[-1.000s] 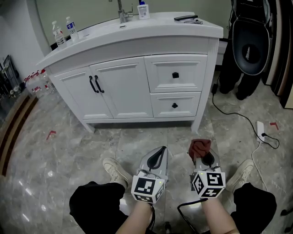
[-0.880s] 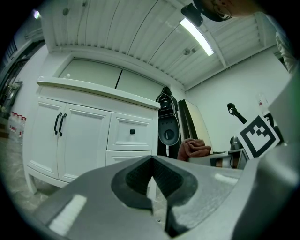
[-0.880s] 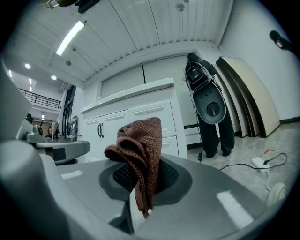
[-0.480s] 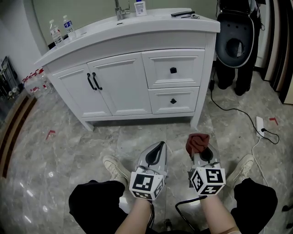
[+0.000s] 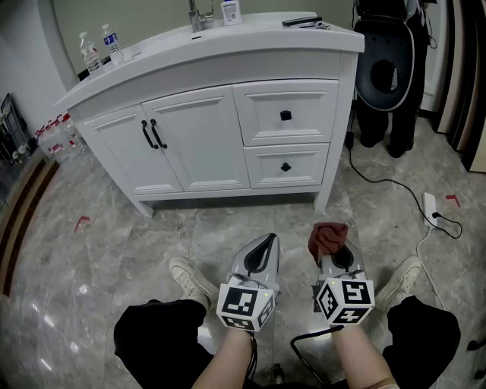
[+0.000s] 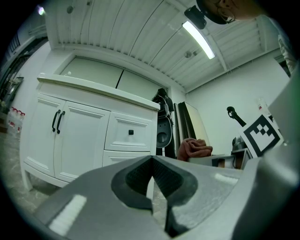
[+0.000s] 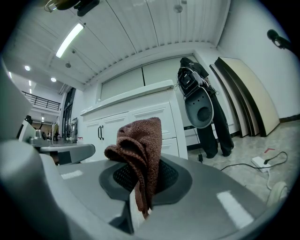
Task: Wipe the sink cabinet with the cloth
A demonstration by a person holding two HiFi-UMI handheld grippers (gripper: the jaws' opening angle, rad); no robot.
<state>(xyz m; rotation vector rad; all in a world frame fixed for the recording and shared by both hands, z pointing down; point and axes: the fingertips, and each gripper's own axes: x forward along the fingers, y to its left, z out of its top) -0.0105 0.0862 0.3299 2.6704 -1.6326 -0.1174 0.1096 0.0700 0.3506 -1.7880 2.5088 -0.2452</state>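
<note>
Cloth (image 7: 141, 140) in right claw (image 7: 139, 190), cabinet (image 5: 205, 140) ahead

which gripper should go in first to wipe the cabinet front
Right. The right gripper is shut on the brown cloth and points toward the sink cabinet. The left gripper is shut with nothing between its jaws, so it has nothing to wipe with.

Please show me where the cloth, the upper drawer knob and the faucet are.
cloth (image 5: 329, 236), head view, middle of the bunch
upper drawer knob (image 5: 285, 115), head view, its centre
faucet (image 5: 196, 15), head view, its upright stem
</note>
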